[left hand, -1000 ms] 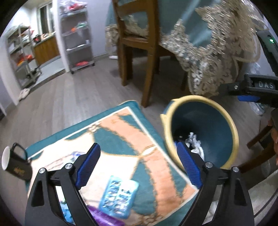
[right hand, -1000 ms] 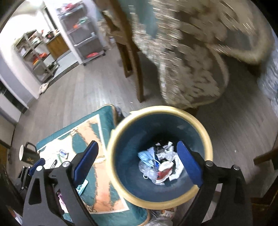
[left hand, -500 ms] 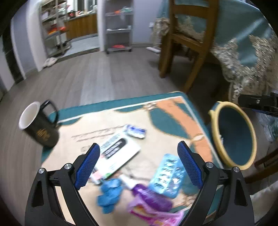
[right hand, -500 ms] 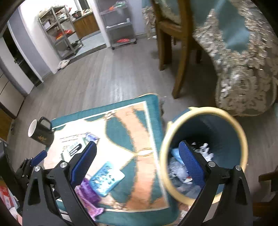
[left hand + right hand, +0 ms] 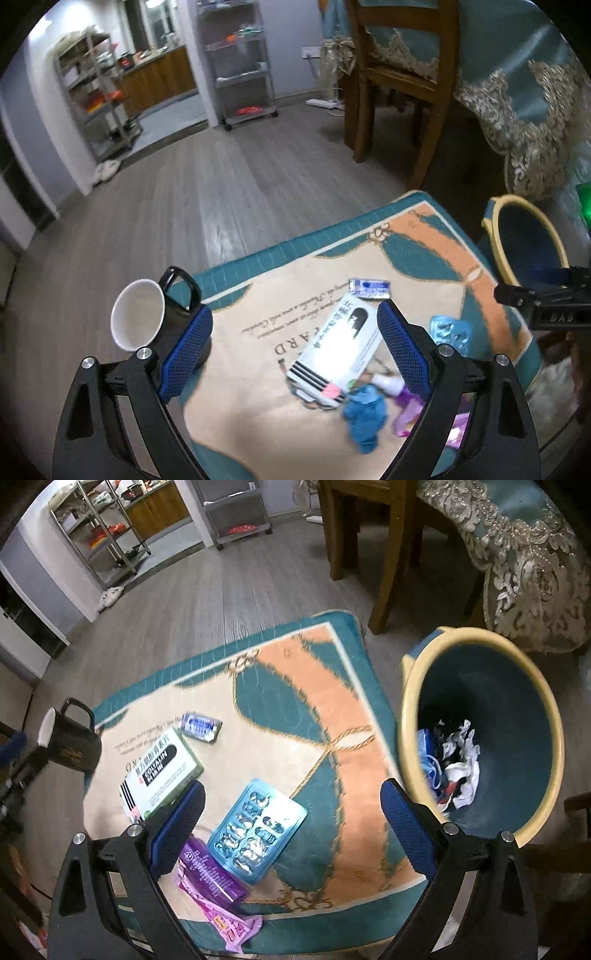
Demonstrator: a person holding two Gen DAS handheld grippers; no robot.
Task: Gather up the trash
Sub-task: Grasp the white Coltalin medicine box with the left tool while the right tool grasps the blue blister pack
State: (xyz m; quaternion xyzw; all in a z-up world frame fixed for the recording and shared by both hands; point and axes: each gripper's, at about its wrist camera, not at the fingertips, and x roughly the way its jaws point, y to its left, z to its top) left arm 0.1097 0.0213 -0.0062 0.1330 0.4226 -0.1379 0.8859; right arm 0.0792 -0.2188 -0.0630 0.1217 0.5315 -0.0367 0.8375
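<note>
Now both grippers, left [image 5: 293,341] and right [image 5: 291,821], hang spread wide and empty over the mat [image 5: 295,686]. Trash lies loose on it: box [image 5: 162,771], blister pack [image 5: 256,830], purple wrapper [image 5: 214,882], blue wad [image 5: 364,413]. Bin [image 5: 484,734] stands just beside the mat. Likely all light. Box is stiff: pinch across its narrow sides. Blister is flat and slick: catch an edge.

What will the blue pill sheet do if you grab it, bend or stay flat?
The pill sheet looks thin and foil-backed, so it would probably flex a little and feel light. It lies flat on the mat, so pinching an edge may be tricky, and its shiny surface might slip.
</note>
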